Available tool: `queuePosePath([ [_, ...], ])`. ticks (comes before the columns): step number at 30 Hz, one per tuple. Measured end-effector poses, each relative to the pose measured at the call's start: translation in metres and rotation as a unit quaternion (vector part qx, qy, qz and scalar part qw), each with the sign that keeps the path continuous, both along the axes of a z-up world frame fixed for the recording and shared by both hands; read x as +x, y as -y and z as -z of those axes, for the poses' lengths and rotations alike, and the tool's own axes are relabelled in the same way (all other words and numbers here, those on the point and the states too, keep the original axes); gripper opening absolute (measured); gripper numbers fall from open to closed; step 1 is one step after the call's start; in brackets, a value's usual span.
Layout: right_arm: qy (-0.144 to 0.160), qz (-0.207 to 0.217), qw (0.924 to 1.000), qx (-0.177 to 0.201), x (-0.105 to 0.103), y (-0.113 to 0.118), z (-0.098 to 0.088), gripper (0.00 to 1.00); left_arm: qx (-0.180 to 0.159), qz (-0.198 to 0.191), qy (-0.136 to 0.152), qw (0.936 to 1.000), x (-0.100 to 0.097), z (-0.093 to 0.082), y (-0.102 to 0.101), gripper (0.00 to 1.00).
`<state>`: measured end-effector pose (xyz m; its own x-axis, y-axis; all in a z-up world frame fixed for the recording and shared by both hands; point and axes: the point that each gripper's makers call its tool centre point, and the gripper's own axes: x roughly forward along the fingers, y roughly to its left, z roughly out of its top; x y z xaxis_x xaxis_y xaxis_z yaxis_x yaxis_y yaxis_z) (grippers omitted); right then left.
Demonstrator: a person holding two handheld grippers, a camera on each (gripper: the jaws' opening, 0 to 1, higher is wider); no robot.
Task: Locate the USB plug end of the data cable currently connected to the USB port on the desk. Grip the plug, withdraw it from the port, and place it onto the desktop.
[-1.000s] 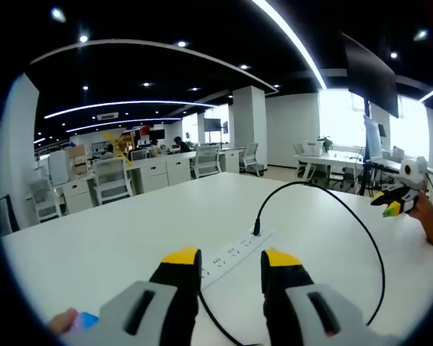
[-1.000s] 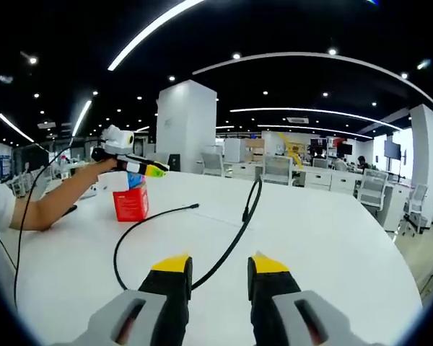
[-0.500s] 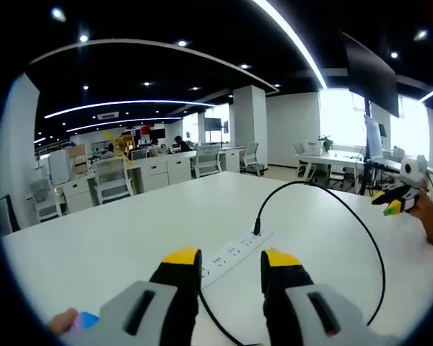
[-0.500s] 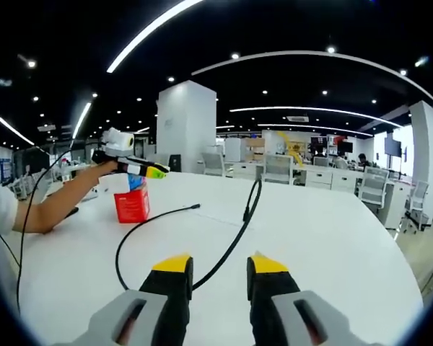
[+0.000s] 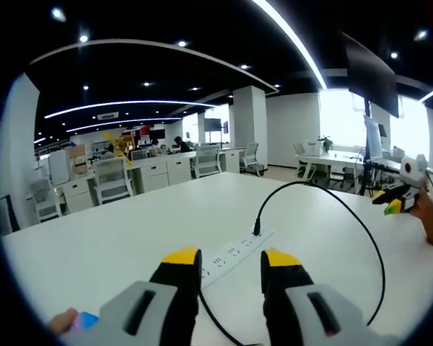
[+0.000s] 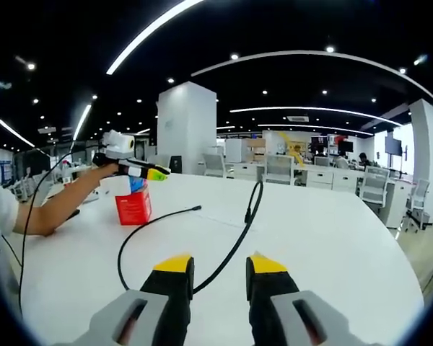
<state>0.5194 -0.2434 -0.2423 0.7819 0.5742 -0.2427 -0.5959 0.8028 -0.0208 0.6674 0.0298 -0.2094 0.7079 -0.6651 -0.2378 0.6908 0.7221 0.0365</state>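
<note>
A white power strip lies on the white desk, just beyond my left gripper. That gripper is open, its yellow-tipped jaws well apart with nothing between them. A black USB plug stands in the strip's far end. Its black cable arcs up and curves right and back toward me. In the right gripper view the same plug stands upright beyond my open right gripper, and the cable runs down between the jaws. The cable's free end rests on the desk.
A red box stands on the desk at the left, under the other gripper, which a person's arm holds out. The right gripper is at the far right. A blue object sits at the lower left. Office desks and chairs stand behind.
The right gripper view has shifted very slightly. Nothing on the desk has moved, and both grippers stay open.
</note>
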Motion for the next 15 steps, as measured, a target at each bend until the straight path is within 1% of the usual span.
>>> queuePosePath([
  [4,0.003,-0.003,1.0000,-0.005,0.0006,-0.0021,0.0002,0.32,0.000,0.000,-0.001,1.0000,-0.0017,0.0011,0.0006,0.33],
  [9,0.001,0.001,1.0000,-0.009,0.0028,-0.0018,0.0024,0.32,0.002,0.000,-0.002,1.0000,0.0012,0.0016,-0.0001,0.33],
  [15,0.004,0.001,1.0000,-0.003,0.0031,-0.0030,0.0003,0.31,0.002,0.000,-0.002,1.0000,0.0059,0.0003,-0.0011,0.33],
])
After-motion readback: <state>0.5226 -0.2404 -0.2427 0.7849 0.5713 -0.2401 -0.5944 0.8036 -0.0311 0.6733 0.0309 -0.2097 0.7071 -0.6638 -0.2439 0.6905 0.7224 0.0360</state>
